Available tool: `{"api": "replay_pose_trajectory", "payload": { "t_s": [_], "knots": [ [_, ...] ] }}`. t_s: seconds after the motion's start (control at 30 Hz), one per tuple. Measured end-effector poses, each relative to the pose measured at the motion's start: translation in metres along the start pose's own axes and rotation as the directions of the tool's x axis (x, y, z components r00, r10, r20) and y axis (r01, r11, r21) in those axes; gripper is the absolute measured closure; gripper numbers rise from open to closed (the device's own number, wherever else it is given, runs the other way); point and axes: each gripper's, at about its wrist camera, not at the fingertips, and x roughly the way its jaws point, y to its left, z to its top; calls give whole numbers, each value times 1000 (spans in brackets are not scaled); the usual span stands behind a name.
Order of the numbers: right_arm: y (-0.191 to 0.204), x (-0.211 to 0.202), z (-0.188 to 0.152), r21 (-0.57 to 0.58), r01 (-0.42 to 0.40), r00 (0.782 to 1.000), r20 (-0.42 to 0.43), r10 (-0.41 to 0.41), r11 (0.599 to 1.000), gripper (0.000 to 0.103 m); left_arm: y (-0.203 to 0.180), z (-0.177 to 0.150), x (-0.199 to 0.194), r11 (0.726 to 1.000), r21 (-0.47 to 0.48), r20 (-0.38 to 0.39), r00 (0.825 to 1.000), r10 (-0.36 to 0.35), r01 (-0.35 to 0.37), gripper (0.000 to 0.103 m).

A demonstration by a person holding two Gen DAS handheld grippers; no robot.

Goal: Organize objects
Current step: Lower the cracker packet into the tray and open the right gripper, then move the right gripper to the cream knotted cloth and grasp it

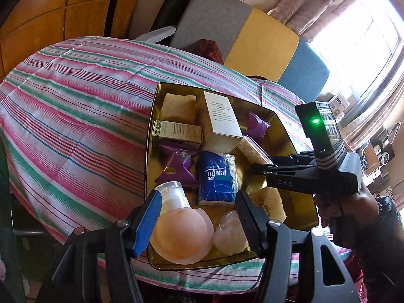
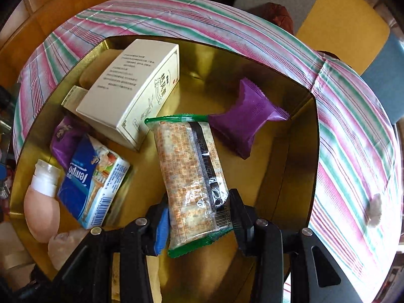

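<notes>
Holding boxes, packets: gold tray [image 2: 298, 136]; right gripper [image 2: 199, 217] loosening around cracker packet [image 2: 192, 171]; left gripper [image 1: 199, 217] released.

Left gripper [image 1: 199, 217] gapes, right gripper [image 2: 199, 218] apparently barely pinching, both angled downward

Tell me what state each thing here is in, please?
Gold metal tray: open, holding items.
Clear green-edged snack packet: sealed, between the jaws of the right hand-held gripper.
Pink capped bottle: capped, lying down.
White printed carton: closed, tilted.
Left hand-held gripper: open, empty.
</notes>
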Motion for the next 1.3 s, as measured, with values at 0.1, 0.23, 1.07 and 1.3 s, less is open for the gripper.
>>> {"api": "replay_pose_trajectory", "payload": {
  "t_s": [0.1,0.23,1.07,1.3],
  "knots": [
    [-1,-1,1,16,-23,1000,18,23,1000,54,-2,0,-1,1000,6,4,1000,6,-6,42],
    [-2,-6,0,32,-53,998,46,51,998,46,-6,1,-4,1000,18,16,1000,18,-18,42],
    [-99,-114,-119,334,-75,954,298,-30,939,26,-79,-4,-22,960,263,101,993,66,-91,42],
    [-160,-123,-164,476,-28,955,273,-117,879,21,-112,-10,-14,938,341,73,997,40,-63,42]
  ]
}}
